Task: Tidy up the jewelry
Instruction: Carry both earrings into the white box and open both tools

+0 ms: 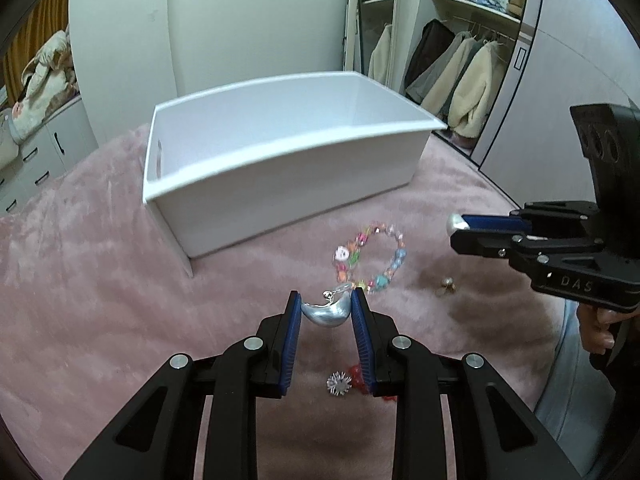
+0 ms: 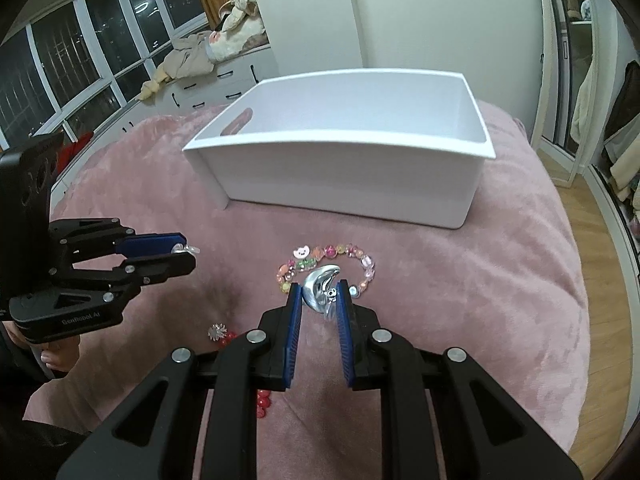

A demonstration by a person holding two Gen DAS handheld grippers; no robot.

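A bedroom, with dark windows at the far left, white drawers heaped with clothes, and an open wardrobe at the right; a pink blanket (image 1: pixel 100 280) covered the bed, and a white bin (image 1: pixel 280 184) stood open on it ahead of me.

At left, my left gripper (image 1: pixel 325 308) was clamped on a silver earring (image 1: pixel 326 312), a fat crescent held crosswise between the blue pads (image 1: pixel 294 320), clear of the blanket. Its long axis ran from pad to pad, belly toward me, its hook up and toward the bin.

On the blanket below lay a snowflake charm (image 1: pixel 339 383) beside some red beads (image 2: pixel 262 400). Further out, between me and the bin, lay a bright bead bracelet (image 1: pixel 370 256), and right of it a small gold piece (image 1: pixel 447 286), too small to name.

At right, my right gripper (image 2: pixel 318 300) pinched the matching earring (image 2: pixel 320 290) in narrower jaws. That one stood nearly upright, its long axis up and away from me, tip curling toward the bin, clasp by the right pad.

By my reading, the pair was picked and the step in hand was carrying both to the bin. The next move called for taking each gripper over the near wall, clear of the rim, and opening only once above the floor inside. The bracelet, charm, beads and gold piece remained to be gathered.
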